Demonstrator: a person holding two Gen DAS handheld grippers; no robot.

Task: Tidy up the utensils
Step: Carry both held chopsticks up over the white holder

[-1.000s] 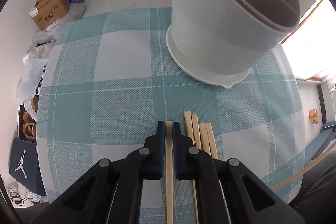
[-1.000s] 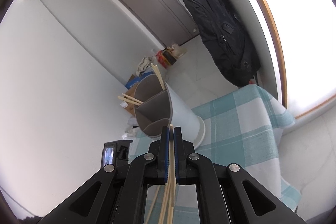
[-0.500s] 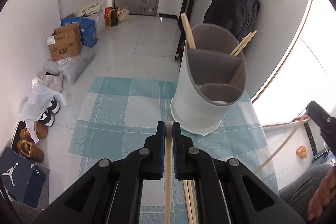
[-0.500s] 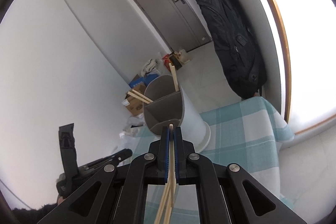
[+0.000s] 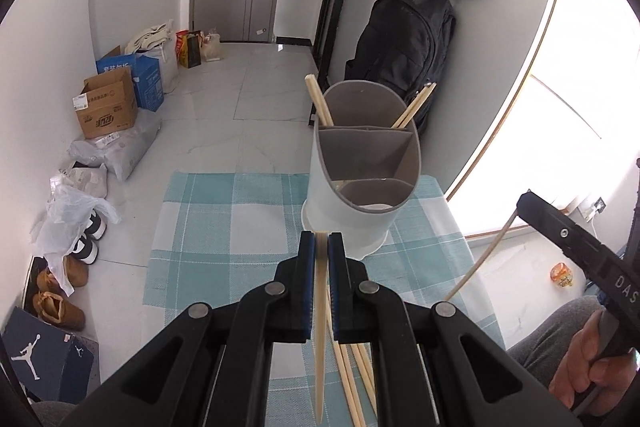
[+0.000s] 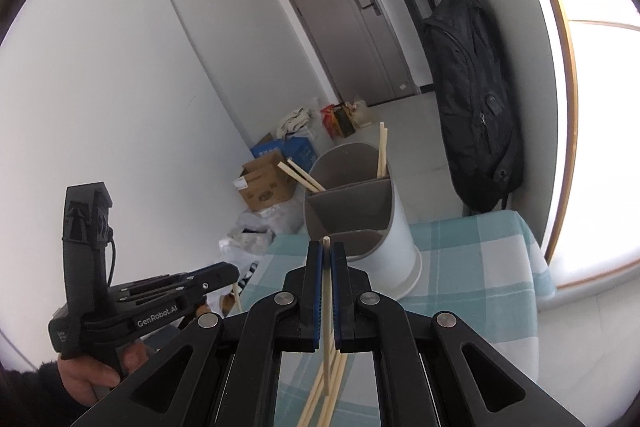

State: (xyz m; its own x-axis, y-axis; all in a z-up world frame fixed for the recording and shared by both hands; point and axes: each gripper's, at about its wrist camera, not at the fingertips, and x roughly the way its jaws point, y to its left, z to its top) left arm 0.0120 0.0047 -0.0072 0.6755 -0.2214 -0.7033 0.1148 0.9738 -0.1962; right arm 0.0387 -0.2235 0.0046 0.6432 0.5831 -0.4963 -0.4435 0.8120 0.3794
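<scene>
A white utensil holder [image 5: 360,187] with grey dividers stands on the checked cloth; it also shows in the right wrist view [image 6: 360,219]. Wooden chopsticks [image 5: 318,103] stick out of its far compartment. My left gripper [image 5: 321,243] is shut on a chopstick [image 5: 320,327] and holds it high above the table, short of the holder. My right gripper [image 6: 327,251] is shut on another chopstick [image 6: 329,315], also raised in front of the holder. Loose chopsticks [image 5: 352,379] lie on the cloth below, and they show in the right wrist view [image 6: 320,395].
The teal checked tablecloth [image 5: 224,227] covers a small table. Cardboard boxes [image 5: 106,107], bags and shoes [image 5: 60,275] sit on the floor at left. A black backpack [image 5: 404,55] hangs by the wall behind the holder. A bright window is at right.
My left gripper has lifted its chopstick off the cloth and risen well above the table, so the holder now looks small. My right gripper has risen slightly, still holding its chopstick.
</scene>
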